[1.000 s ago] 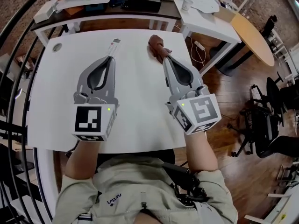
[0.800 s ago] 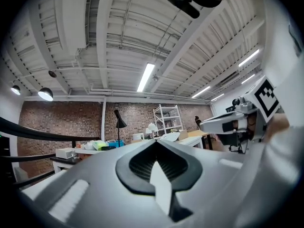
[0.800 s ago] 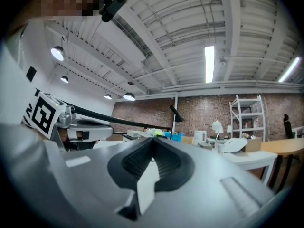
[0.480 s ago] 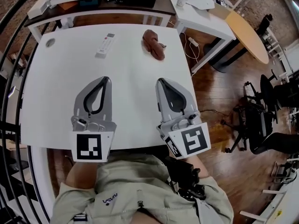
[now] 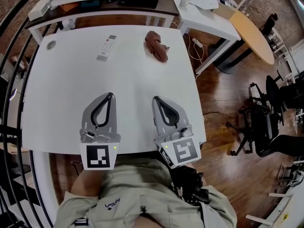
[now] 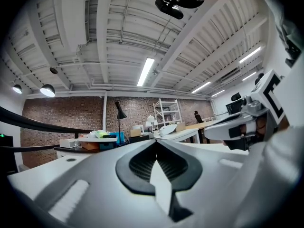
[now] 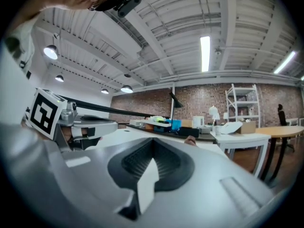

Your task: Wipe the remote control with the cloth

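The white remote control (image 5: 107,47) lies at the far side of the white table (image 5: 61,94), left of centre. The brown cloth (image 5: 156,45) lies crumpled at the far right; a sliver of it (image 7: 191,140) shows past the right gripper. My left gripper (image 5: 110,95) and right gripper (image 5: 155,99) both rest low near the table's front edge, side by side, pointing at the far side. Both are shut and hold nothing. The left gripper (image 6: 154,140) shows in its own view with jaws together, and so does the right gripper (image 7: 153,140).
A dark desk (image 5: 99,4) crowded with boxes and devices stands behind the table. A white side table (image 5: 209,18) and a round wooden tabletop (image 5: 254,32) stand to the right on the wooden floor. A black railing (image 5: 9,84) curves along the left.
Both grippers have drawn back from the far side of the table toward the front edge and sunk lower. The remote and cloth lie alone at the far side.
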